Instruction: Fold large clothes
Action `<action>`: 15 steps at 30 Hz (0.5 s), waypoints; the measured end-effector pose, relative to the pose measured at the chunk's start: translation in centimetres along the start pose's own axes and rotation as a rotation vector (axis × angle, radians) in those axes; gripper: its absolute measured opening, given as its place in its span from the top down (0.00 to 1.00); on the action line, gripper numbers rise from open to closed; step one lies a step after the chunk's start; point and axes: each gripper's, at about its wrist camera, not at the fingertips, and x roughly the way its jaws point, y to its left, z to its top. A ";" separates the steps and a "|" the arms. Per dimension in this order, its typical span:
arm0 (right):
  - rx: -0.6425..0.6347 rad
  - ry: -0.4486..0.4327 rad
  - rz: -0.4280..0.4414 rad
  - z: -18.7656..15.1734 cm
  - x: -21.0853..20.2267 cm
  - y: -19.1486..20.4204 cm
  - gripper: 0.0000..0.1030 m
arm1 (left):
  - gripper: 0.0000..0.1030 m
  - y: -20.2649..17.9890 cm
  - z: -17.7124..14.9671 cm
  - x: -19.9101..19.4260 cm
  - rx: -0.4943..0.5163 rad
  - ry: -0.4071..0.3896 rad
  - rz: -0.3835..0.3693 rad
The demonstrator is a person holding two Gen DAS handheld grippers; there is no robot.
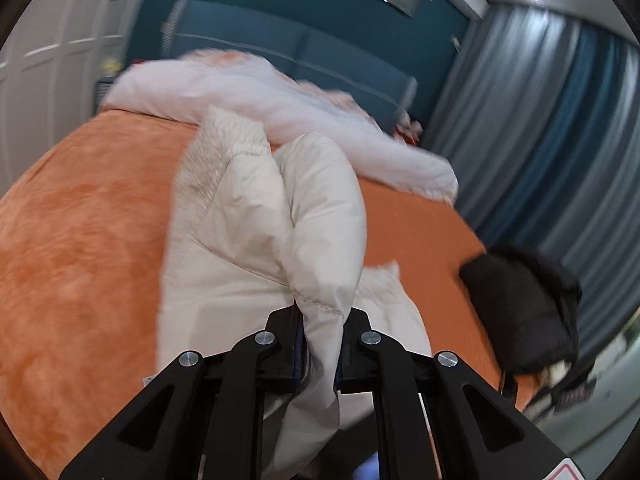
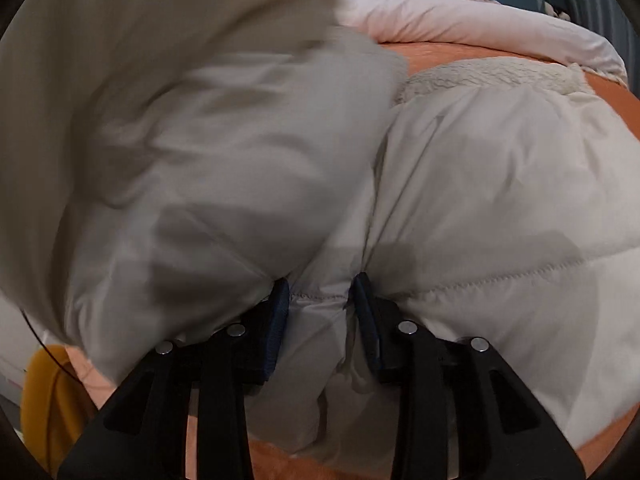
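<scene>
**On an orange bed: a cream puffer coat pinched by both grippers**

At the bottom centre of the left wrist view, the left gripper [image 1: 322, 344] is clamped on a fold of a cream quilted coat [image 1: 248, 216]. At the bottom centre of the right wrist view, the right gripper [image 2: 320, 316] pinches a stitched edge of the same coat [image 2: 500, 184].

The coat lies on an orange bedspread [image 1: 80, 240] and fills most of the right wrist view. It is puffy, with a fleecy collar [image 1: 228, 128]. In the left view its long axis runs from the gripper up toward the collar at upper centre.

Farther back lie a pale pink duvet [image 1: 248, 92], a black bag [image 1: 524, 308] at the right edge, a teal headboard [image 1: 280, 40] and grey-blue curtains [image 1: 560, 120].
</scene>
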 end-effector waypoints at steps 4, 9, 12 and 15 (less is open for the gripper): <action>0.017 -0.032 0.066 -0.9 -1.6 -1.1 0.69 | 0.93 -4.5 -0.7 5.1 0.097 0.136 -0.032; 0.149 0.094 0.136 -2.8 -6.6 -4.8 0.71 | 0.93 -8.5 -2.2 9.2 0.216 0.334 -0.102; 0.289 0.085 0.160 -4.4 -10.7 -8.7 0.68 | 0.93 -10.9 -3.5 11.3 0.340 0.334 -0.045; 0.444 0.026 0.150 -5.4 -14.6 -12.8 0.68 | 0.93 -11.7 -5.6 14.0 0.323 0.369 -0.043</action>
